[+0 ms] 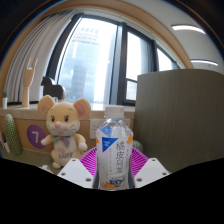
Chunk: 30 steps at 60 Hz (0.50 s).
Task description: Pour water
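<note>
A water bottle (115,152) is clamped upright between the jaws at 6 o'clock, a plush mouse (63,128) at its 9 o'clock. Pouring is judged not yet begun.

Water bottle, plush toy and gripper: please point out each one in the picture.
water bottle (115,152), gripper view, on its white label, between the fingers.
plush toy (62,128), gripper view, on its face, beside the bottle.
gripper (115,172), gripper view, midway between the fingertips, whose pink pads press on the bottle's sides.
</note>
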Motion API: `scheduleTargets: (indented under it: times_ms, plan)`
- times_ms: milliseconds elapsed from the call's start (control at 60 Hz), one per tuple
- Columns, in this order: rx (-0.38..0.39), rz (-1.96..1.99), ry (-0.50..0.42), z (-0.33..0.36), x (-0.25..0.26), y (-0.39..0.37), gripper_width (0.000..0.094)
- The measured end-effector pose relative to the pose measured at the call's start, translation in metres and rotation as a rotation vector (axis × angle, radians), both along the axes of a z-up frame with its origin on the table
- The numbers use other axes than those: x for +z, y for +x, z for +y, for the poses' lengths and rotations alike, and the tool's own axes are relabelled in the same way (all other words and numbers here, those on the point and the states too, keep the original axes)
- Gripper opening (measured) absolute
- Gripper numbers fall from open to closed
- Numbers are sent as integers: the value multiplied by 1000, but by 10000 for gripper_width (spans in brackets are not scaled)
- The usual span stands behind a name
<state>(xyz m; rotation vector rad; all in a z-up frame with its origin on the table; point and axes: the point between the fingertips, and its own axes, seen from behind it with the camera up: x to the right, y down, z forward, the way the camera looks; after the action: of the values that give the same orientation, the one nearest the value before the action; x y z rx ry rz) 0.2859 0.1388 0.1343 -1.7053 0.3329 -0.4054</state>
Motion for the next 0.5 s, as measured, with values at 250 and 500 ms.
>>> scheduleTargets:
  times_ms: [250,500]
  plan:
    - [-11,50,60,-9,-24,7,400]
    - [39,18,14,-9,-31,-3,663]
